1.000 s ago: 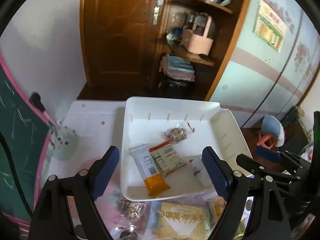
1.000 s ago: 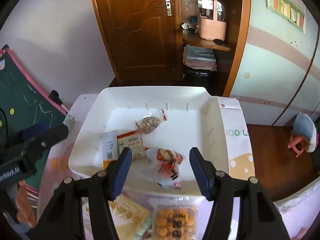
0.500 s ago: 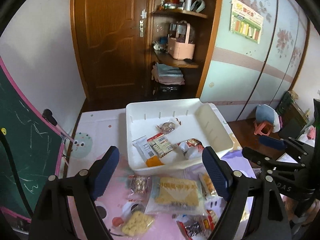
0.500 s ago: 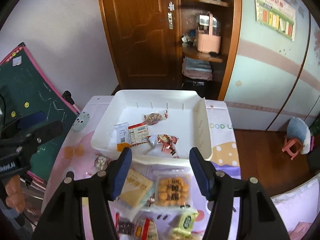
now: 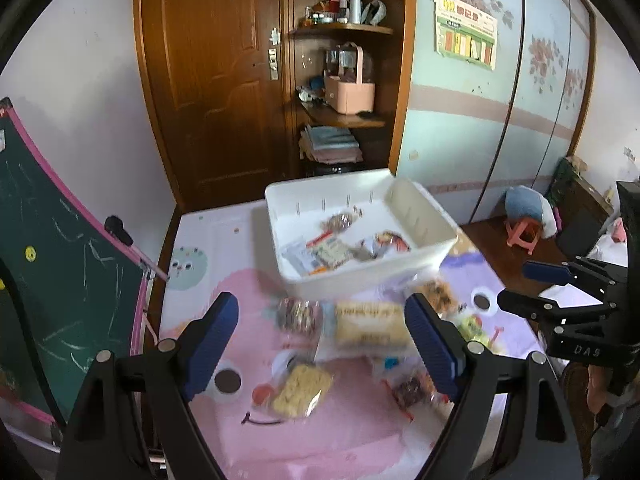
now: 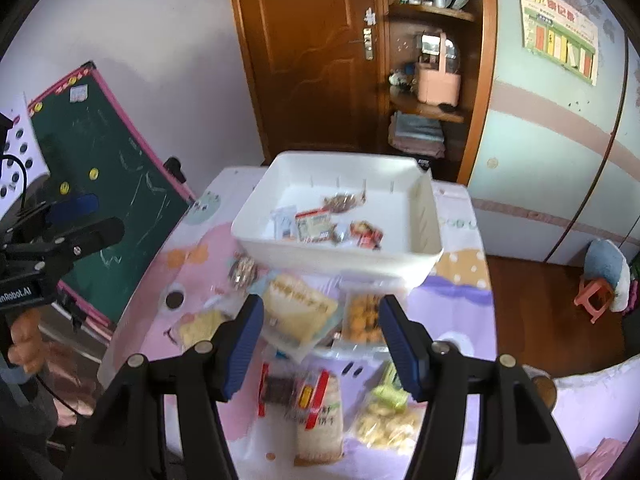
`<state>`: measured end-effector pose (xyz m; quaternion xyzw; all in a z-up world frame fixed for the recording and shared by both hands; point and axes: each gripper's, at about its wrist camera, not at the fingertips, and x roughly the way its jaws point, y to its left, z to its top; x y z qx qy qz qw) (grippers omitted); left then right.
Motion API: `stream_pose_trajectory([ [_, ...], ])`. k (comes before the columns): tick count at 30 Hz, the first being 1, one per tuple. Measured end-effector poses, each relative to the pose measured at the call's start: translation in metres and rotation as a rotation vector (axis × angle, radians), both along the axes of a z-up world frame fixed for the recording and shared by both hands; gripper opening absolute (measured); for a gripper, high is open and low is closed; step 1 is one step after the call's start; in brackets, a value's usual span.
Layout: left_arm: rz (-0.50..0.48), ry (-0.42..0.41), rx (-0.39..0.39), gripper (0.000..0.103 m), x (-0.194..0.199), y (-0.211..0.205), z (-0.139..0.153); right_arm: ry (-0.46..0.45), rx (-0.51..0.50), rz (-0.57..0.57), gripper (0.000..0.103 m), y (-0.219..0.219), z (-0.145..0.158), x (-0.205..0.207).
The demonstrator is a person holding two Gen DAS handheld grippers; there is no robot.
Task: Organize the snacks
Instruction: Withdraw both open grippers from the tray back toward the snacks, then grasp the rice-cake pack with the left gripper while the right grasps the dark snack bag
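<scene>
Left gripper point(image 5: 322, 334): held above the near part of the table, tilted down toward the loose snacks. Blue-padded fingers point(image 5: 212, 334) spread wide, nothing between them, touching nothing. It also shows at the left edge of the right wrist view, where a bare hand point(image 6: 25, 338) grips its handle.

Right gripper point(image 6: 320, 344): held above the near middle of the table, tipped downward. Fingers point(image 6: 400, 346) spread wide, empty, clear of every packet below.

Table cover point(image 6: 192, 248): pink and lilac cartoon-print cloth over the whole top.

Loose snacks, nearest first:
- White bag with a red label point(image 6: 320, 412), lying just below the right gripper's gap.
- Clear bag of yellow puffs point(image 6: 386, 420), beside it to the right.
- Small yellow packet point(image 5: 302, 390), on the pink area; blurred.
- Large pale-yellow cracker packet point(image 6: 300, 304), lying flat just before the bin.
- Clear tray of orange-brown biscuits point(image 6: 362, 314), touching the cracker packet's right side.
- Small round clear packet point(image 6: 242, 272), next to the bin's near left corner.

White plastic bin point(image 6: 428, 220): stands on the far half of the table, open-topped. Inside: a white sachet point(image 6: 284, 220), a red-and-white packet point(image 6: 314, 226) next to it, a red wrapper point(image 6: 366, 234) further right, and a clear brown packet point(image 6: 340, 201) near the back wall.

Chalkboard point(image 6: 120, 176): green, pink-framed, leaning just off the table's left side.

Wooden door point(image 5: 212, 72) and corner shelves with a pink basket point(image 5: 349, 94): beyond the table, against the far wall.
</scene>
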<state>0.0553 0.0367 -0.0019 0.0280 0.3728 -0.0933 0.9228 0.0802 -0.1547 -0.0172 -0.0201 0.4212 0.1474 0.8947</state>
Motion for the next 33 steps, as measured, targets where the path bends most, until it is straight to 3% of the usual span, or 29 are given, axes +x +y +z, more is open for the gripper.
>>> stream_pose_trajectory([
  [6,0.019,0.06,-0.011,0.085,-0.022,0.02,-0.06,0.054,0.037,0.006,0.06,0.002,-0.059,-0.024],
  [11,0.056,0.194,-0.046,0.085,-0.023,0.039,-0.12,0.142,0.042,0.097,0.06,0.015,-0.103,-0.036],
  [14,0.059,0.234,-0.008,0.085,-0.021,0.041,-0.144,0.143,0.01,0.161,0.06,0.026,-0.114,-0.04],
  [22,0.046,0.254,0.078,0.085,-0.004,0.045,-0.169,0.102,-0.139,0.34,0.06,0.035,-0.145,-0.035],
  [33,0.017,0.349,0.111,0.085,0.032,0.042,-0.201,0.085,-0.356,0.577,0.06,0.064,-0.182,-0.028],
])
